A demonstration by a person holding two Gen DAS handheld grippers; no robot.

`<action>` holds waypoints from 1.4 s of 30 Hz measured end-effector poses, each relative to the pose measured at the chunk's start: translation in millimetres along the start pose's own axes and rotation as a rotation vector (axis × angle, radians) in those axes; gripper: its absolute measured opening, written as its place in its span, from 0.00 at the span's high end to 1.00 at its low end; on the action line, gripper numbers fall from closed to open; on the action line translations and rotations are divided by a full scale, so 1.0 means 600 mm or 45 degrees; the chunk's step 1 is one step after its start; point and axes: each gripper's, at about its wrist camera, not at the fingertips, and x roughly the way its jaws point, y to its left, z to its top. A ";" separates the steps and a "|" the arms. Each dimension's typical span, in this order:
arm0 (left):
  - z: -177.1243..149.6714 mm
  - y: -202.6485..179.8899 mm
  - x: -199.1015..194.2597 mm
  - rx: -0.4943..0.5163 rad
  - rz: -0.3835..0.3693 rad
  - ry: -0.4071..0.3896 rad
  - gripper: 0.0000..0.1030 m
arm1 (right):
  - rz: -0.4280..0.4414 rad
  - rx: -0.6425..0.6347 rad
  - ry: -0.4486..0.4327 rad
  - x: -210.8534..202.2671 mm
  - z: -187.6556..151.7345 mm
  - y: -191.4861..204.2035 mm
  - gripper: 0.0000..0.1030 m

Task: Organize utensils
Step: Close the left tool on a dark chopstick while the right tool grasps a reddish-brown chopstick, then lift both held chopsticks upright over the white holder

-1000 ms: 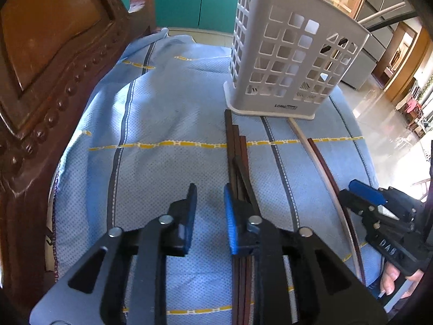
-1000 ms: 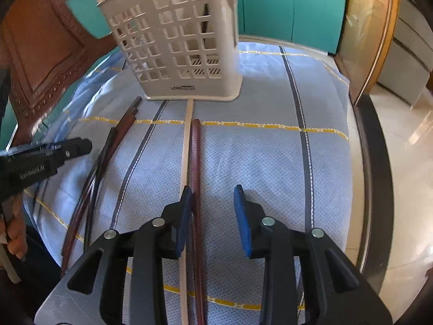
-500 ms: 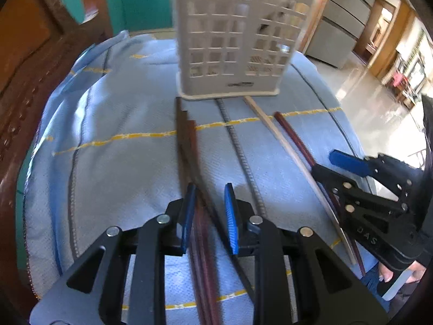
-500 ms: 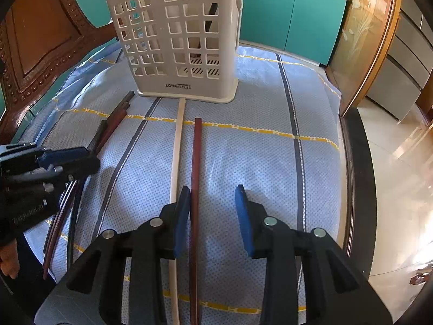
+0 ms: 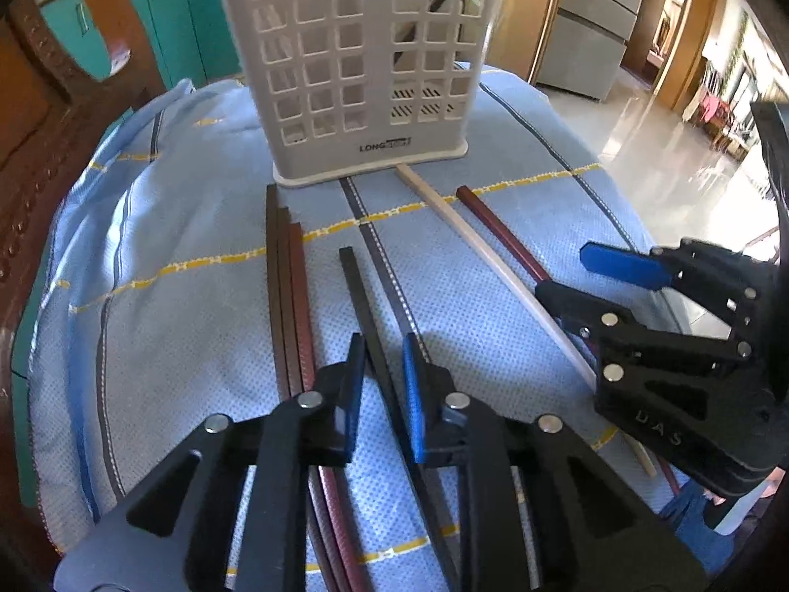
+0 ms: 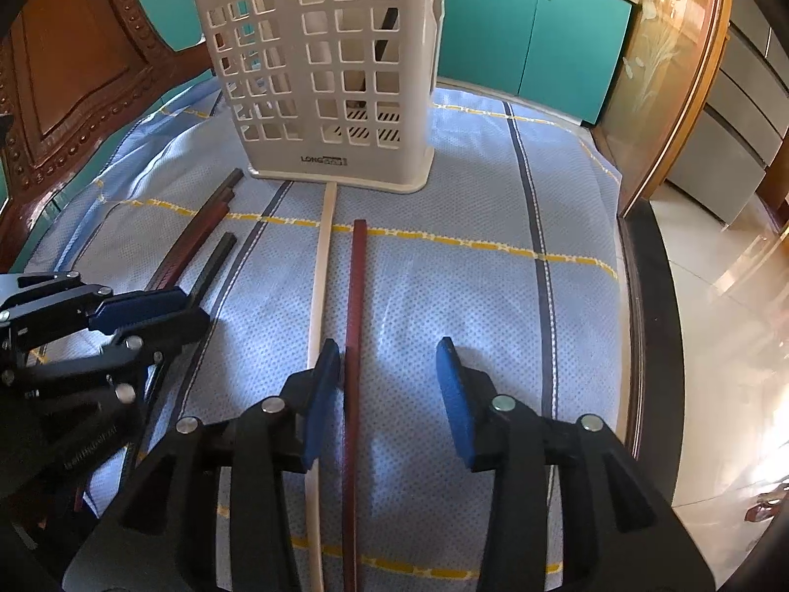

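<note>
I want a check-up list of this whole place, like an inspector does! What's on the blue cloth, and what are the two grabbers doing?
Surface: blue cloth with yellow and dark stripes, bare beside the sticks.
Job's things: white basket upright at the far end, some sticks already inside; on the cloth lie a pale chopstick, a red-brown chopstick, a black chopstick and three dark chopsticks side by side.
Clutter: nothing seen.
Grippers: left gripper open, astride the black chopstick; right gripper, jaws just been opening, red-brown chopstick between them against the left pad.
Cables: nothing seen.
Surroundings: carved wooden chair back, teal cabinets, shiny floor.
</note>
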 end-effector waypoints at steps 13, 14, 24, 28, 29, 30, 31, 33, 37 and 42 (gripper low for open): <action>0.017 0.013 0.010 -0.103 0.003 -0.019 0.93 | 0.090 -0.069 -0.009 -0.002 0.002 0.020 0.94; 0.016 0.015 0.010 -0.112 -0.012 -0.023 0.93 | 0.094 -0.067 -0.023 -0.006 0.003 0.019 0.94; 0.025 0.038 -0.141 -0.160 -0.103 -0.314 0.93 | 0.315 -0.010 -0.464 -0.182 0.008 -0.029 0.94; 0.034 0.039 -0.226 -0.151 -0.134 -0.466 0.93 | 0.387 0.026 -0.562 -0.241 0.014 -0.049 0.94; 0.041 0.040 -0.244 -0.145 -0.138 -0.498 0.93 | 0.398 0.034 -0.579 -0.253 0.018 -0.053 0.94; 0.046 0.041 -0.264 -0.137 -0.140 -0.536 0.93 | 0.417 0.053 -0.608 -0.269 0.028 -0.060 0.94; 0.055 0.045 -0.286 -0.133 -0.139 -0.580 0.93 | 0.433 0.072 -0.637 -0.284 0.039 -0.065 0.94; 0.084 0.051 -0.319 -0.130 -0.150 -0.645 0.93 | 0.470 0.095 -0.690 -0.310 0.065 -0.076 0.94; 0.144 0.071 -0.377 -0.131 -0.144 -0.764 0.93 | 0.459 0.117 -0.790 -0.351 0.133 -0.081 0.94; 0.223 0.107 -0.420 -0.224 -0.124 -0.933 0.93 | 0.386 0.219 -0.951 -0.378 0.216 -0.085 0.94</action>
